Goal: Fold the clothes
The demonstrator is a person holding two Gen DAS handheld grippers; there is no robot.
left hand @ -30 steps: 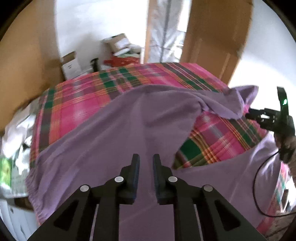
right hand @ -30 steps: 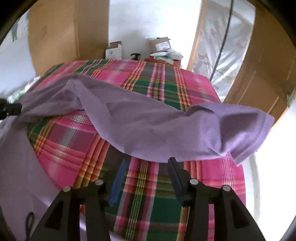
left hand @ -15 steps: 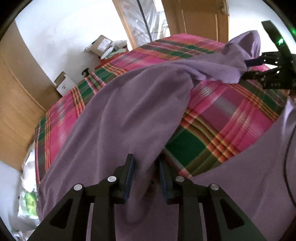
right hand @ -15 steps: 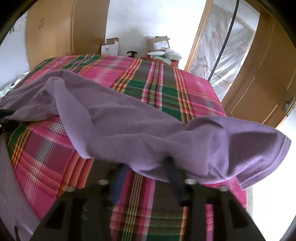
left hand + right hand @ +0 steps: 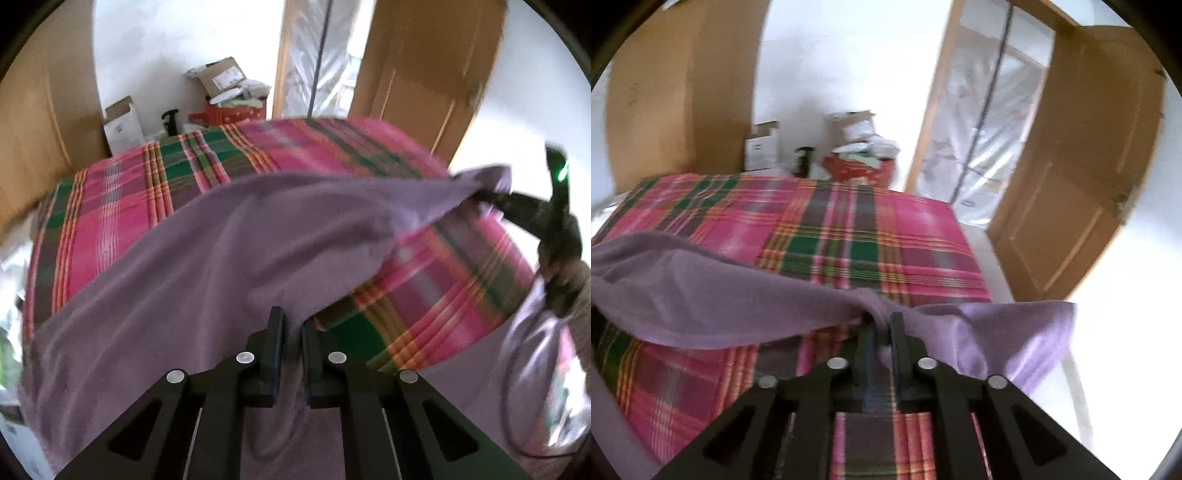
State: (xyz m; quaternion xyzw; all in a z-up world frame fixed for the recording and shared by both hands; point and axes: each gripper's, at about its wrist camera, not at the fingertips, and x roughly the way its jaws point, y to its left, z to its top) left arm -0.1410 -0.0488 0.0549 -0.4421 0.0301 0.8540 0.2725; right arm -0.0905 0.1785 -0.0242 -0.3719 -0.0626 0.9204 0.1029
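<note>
Our left gripper (image 5: 291,328) and right gripper (image 5: 882,328), jaws just closing, each clamped on the purple cloth (image 5: 229,251), stretched sideways between them across the plaid bed (image 5: 849,236)

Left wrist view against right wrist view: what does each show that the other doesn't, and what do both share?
Only the left wrist view shows the left gripper shut on the purple garment, and the right gripper from outside, gripping a far corner. Only the right wrist view shows the right gripper's fingers pinching that edge close up. Both show the plaid bedspread, cardboard boxes and the door.
</note>
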